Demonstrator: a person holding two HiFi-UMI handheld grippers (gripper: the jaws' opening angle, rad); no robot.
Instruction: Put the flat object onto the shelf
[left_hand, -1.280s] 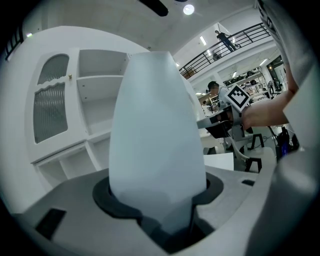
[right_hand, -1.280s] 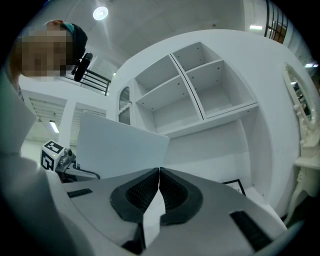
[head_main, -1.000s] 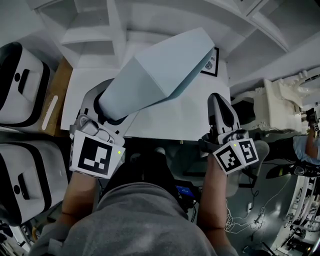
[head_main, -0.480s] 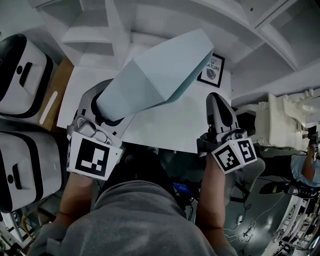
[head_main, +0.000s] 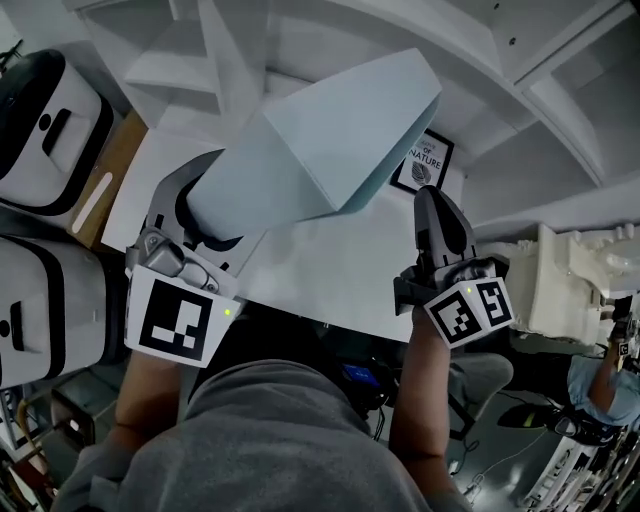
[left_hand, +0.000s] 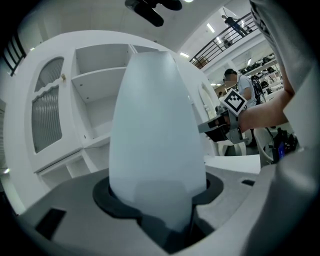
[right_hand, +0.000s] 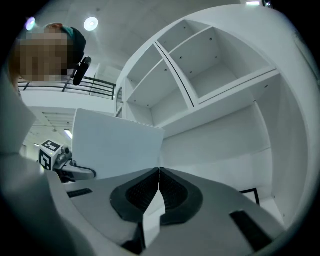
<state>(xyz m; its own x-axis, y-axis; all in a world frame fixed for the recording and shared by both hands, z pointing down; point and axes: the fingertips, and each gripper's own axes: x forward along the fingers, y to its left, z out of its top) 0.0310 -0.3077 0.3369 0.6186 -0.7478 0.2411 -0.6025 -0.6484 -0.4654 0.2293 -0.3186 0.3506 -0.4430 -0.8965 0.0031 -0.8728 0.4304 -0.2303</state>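
Holding: the flat object (head_main: 320, 150), a pale blue panel, is clamped at its near end by the left gripper (head_main: 205, 215) and held in the air above the white table (head_main: 340, 265).
Flat object, attitude: tilted up and away from the person. Its free end points toward the back of the table, and in the head view two faces meet along a crease.
Left gripper, fingers: spread apart, with the pads pressed on either side of the panel's near end.
Right gripper (head_main: 433, 198): over the table's right part and apart from the panel. Its fingers are closed together with nothing clamped between them.
Table surface: plain matte white. The front edge runs just ahead of both marker cubes.
Shelf unit (head_main: 200, 60): white and standing behind the table's back edge. The right gripper view shows open compartments with dividers.
Framed print (head_main: 425, 160): dark-framed, at the table's back right corner.
Wooden board (head_main: 112, 175): along the table's left edge, with a white strip (head_main: 90, 205) lying on it.
Cases (head_main: 45, 125): two white cases with black trim, left of the table.
White furniture piece (head_main: 570, 290): ornate, to the right of the table.
Room: a hall with ceiling lights and a railed upper gallery. A person in a blue sleeve (head_main: 600, 385) is to the right of the table.
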